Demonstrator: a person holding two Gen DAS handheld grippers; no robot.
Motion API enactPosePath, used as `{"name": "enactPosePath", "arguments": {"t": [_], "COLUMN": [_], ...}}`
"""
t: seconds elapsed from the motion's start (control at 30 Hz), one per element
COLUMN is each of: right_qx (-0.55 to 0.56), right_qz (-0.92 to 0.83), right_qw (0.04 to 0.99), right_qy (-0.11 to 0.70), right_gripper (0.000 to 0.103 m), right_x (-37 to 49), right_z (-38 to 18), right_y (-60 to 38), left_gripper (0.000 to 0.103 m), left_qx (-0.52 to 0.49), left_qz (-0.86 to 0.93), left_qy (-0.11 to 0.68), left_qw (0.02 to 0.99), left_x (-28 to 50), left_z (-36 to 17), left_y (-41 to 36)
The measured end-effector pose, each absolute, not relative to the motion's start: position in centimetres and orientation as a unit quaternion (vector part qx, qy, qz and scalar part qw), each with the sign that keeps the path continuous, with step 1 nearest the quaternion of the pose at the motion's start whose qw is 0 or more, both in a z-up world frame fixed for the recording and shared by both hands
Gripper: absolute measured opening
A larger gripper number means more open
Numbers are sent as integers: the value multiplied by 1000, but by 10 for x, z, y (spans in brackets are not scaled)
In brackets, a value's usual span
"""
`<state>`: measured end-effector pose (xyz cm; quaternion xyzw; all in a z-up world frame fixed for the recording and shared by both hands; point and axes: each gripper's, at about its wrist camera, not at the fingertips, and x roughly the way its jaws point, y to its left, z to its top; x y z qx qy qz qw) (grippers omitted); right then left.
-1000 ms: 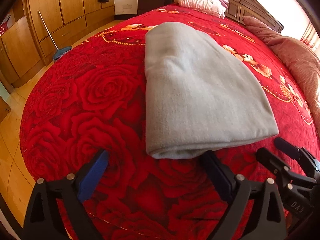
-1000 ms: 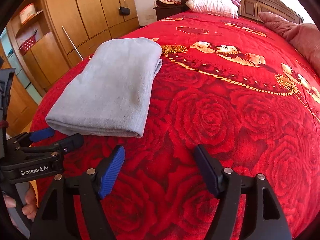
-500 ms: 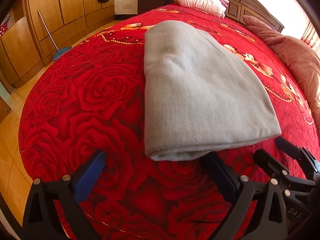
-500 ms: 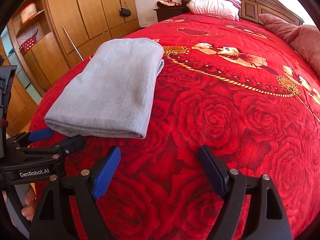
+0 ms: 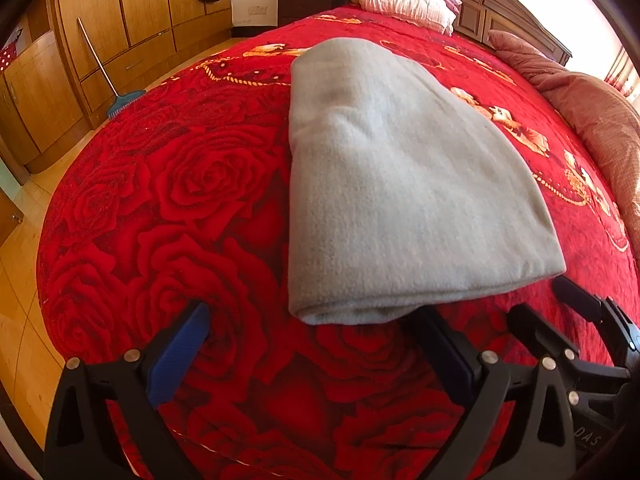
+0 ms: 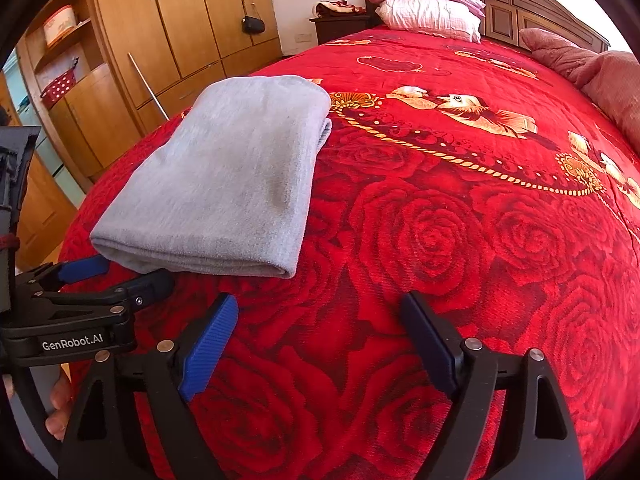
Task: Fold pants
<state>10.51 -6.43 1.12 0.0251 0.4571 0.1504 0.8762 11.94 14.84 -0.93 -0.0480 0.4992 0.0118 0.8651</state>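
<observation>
The grey pants (image 5: 400,184) lie folded into a flat rectangle on the red rose bedspread (image 5: 192,184), the folded edge toward me. They also show in the right wrist view (image 6: 228,176), to the left. My left gripper (image 5: 312,320) is open and empty, just short of the near folded edge. My right gripper (image 6: 320,312) is open and empty, over bare bedspread to the right of the pants. The right gripper shows at the lower right of the left wrist view (image 5: 560,312), and the left gripper at the left of the right wrist view (image 6: 116,276).
Pillows (image 6: 428,8) are stacked at the dark wooden headboard (image 6: 520,12). A pink quilt (image 5: 600,116) lies along the bed's right side. Wooden wardrobes (image 6: 188,20) line the left wall, with a broom (image 5: 116,92) leaning there. The bed edge drops to the floor at left.
Both grippers have pulled back slightly from the pants and risen a little. The pants have not moved. Both stay open.
</observation>
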Motion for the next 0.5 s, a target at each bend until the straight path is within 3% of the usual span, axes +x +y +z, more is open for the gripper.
{"name": "enactPosePath", "arguments": {"t": [0.5], "right_qx": [26], "right_qz": [151], "right_qw": [876], "right_qy": [457], "right_gripper": [88], "right_x": [106], "right_z": [11], "right_y": [-64], "left_gripper": [103], "left_qx": [-49], "left_qz": [15], "left_qy": [502], "left_qw": [863], "left_x": [120], "left_z": [-11], "left_y": [147]}}
